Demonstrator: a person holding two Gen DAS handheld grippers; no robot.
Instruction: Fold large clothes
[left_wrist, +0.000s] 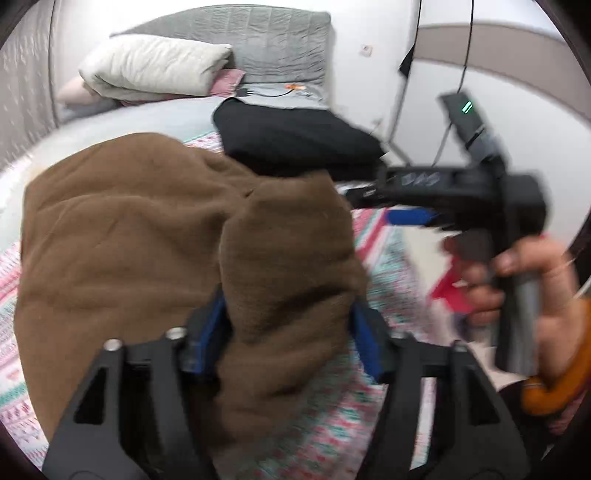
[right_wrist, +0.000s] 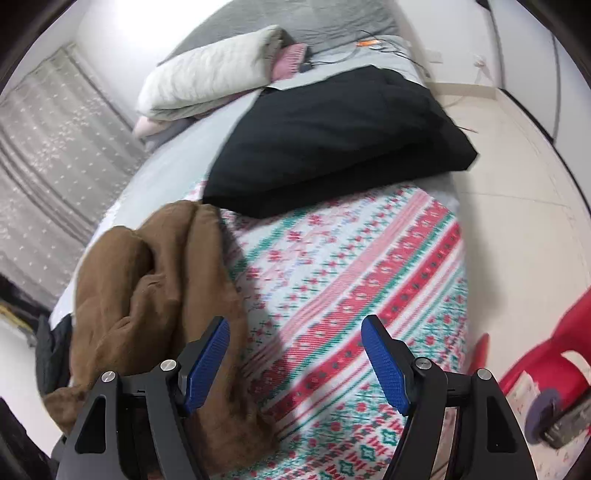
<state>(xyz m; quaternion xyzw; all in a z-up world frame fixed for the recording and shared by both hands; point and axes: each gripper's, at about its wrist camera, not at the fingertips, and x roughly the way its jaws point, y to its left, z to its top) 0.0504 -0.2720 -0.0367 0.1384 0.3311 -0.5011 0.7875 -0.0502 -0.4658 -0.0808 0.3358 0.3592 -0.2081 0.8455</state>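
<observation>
A large brown fleece garment (left_wrist: 122, 236) lies bunched on the patterned bedspread (left_wrist: 384, 266). In the left wrist view a thick fold of it (left_wrist: 288, 280) sits between my left gripper's blue pads (left_wrist: 207, 328), with the jaws wide apart around it. My right gripper (left_wrist: 406, 216) shows in that view at the right, held in a hand above the bed. In the right wrist view the right gripper (right_wrist: 295, 362) is open and empty over the bedspread (right_wrist: 369, 277), its left finger beside the brown garment (right_wrist: 155, 280).
A folded black garment (right_wrist: 332, 140) lies further up the bed. A white folded quilt (right_wrist: 210, 70) and pink cloth lie near the grey headboard (left_wrist: 266, 33). A red plastic stool (right_wrist: 546, 354) stands off the bed's right edge, over pale floor.
</observation>
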